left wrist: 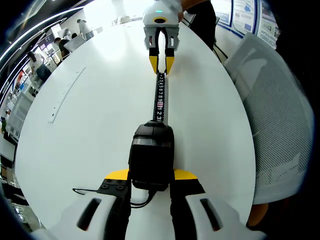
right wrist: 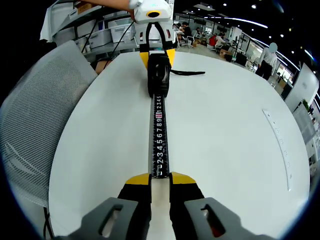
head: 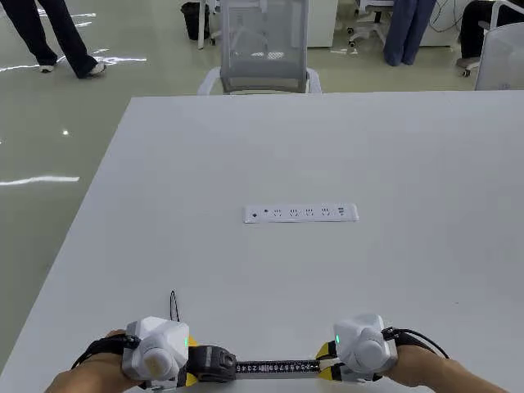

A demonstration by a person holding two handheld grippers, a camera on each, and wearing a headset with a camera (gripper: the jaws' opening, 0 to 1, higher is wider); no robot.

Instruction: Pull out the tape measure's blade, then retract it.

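Black tape measure case [head: 211, 363] at near edge of surface [head: 327, 147], clamped in left tool [head: 190, 362]. Partly drawn blade [head: 277, 367] runs along near edge, tip pinched in right tool [head: 327, 361]. Retraction likely needs right tool moving toward case.

Tape measure [head: 211, 363] on table [head: 409, 147], power strip [head: 301, 213] behind, chair [head: 264, 41] beyond.

Premises: open-plan office. Evidence: large white worktable [head: 393, 147] w/ power strip [head: 300, 213]; grey mesh swivel chair [head: 264, 41] at far edge; polished floor [head: 49, 123], persons standing [head: 49, 33] beyond; further desks w/ staff [right wrist: 192, 39] (background, small) under ceiling strip lights [right wrist: 240, 20]; wall posters [left wrist: 245, 12].
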